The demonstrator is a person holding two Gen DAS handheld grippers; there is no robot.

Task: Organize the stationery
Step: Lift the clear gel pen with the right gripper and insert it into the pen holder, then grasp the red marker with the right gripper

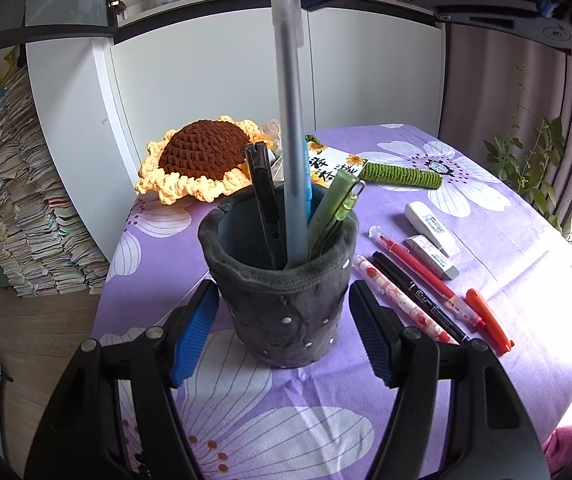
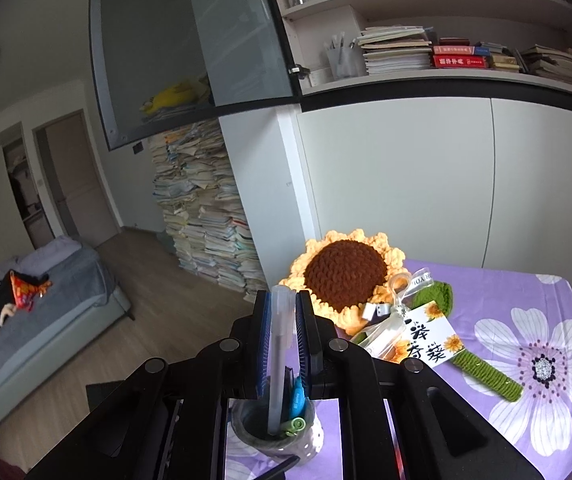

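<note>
My right gripper point(image 2: 284, 344) pinches the frosted pen point(image 1: 291, 128) upright in the grey holder point(image 1: 282, 292) (left gripper point(image 1: 282, 334) gapes around it).

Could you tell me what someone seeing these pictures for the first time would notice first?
Probably the translucent pen standing upright in the grey plush pen holder at the centre of the purple floral tablecloth, its top pinched by the right gripper. Next, the crocheted sunflower lying behind the holder. The left gripper sits open on either side of the holder, with loose pens and erasers to its right.
</note>
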